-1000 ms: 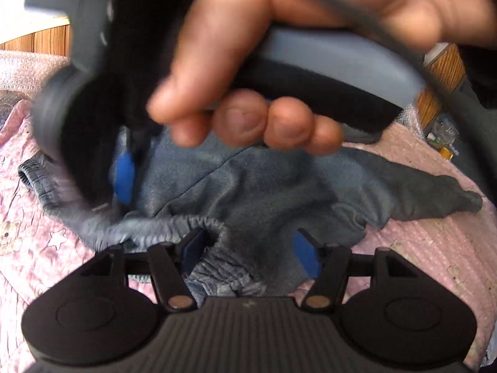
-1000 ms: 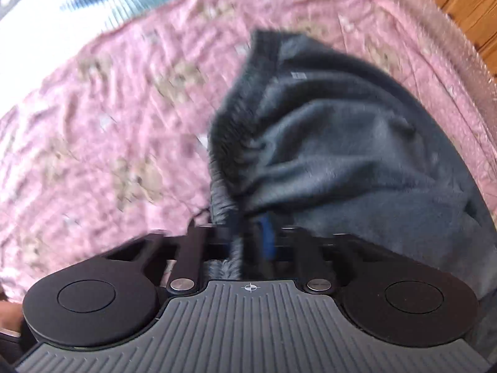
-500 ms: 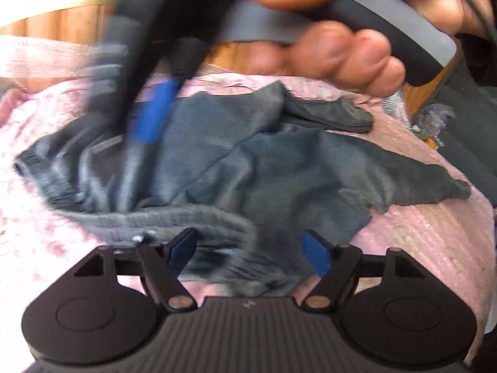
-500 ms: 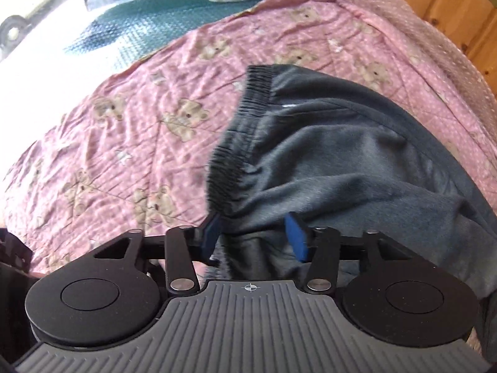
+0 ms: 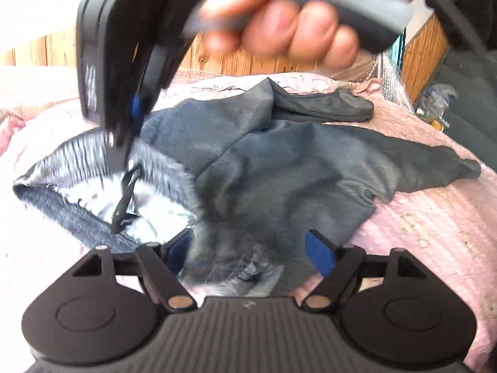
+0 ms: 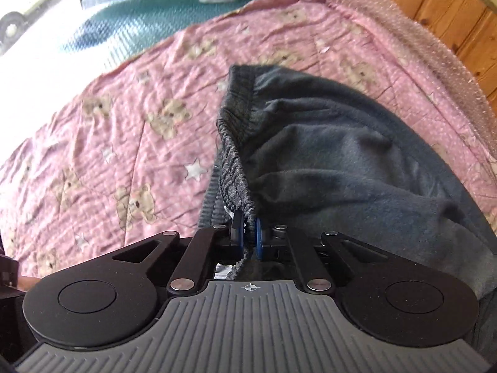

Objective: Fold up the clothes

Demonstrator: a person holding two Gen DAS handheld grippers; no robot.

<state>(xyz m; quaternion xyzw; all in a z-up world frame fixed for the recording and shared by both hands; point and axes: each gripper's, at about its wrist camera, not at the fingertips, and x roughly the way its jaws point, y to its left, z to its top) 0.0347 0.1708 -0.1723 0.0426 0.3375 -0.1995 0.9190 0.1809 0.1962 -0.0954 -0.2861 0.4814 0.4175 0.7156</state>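
Since a second ago: right gripper [image 6: 248,239] re-gripped and risen, its blue pads opened half a second back around the elastic edge and now pinched tight on the ribbed waistband [image 6: 231,152] of the dark grey fleece trousers [image 6: 341,161], a strip of that band drawn taut up to the fingers. Seen from the left wrist, lifted higher above the cloth than before, held from above by a person's hand [image 5: 295,28] on its grey handle. Left gripper [image 5: 248,248] barely shifted, jaws opening wider than a second ago, blue pads well apart, with a bunched part of the waistband [image 5: 93,217] lying between them but not pressed.

Trousers [image 5: 279,168] spread in a rumpled heap on the pink quilted bedspread with teddy-bear and star print [image 6: 124,143], one leg trailing right toward the bed's edge, the other thrown back toward the wooden headboard [image 5: 236,62]. Waist opening gaping, pale inner lining and a black drawcord [image 5: 124,195] showing.

Progress, as a judgement: very early. No fold made, no leg laid on the other, garment not yet flattened. One side of the waist secured only. Left to do: close the left pads on the near side of the waistband, lift and shake flat, lay leg on leg, fold up to the waist.
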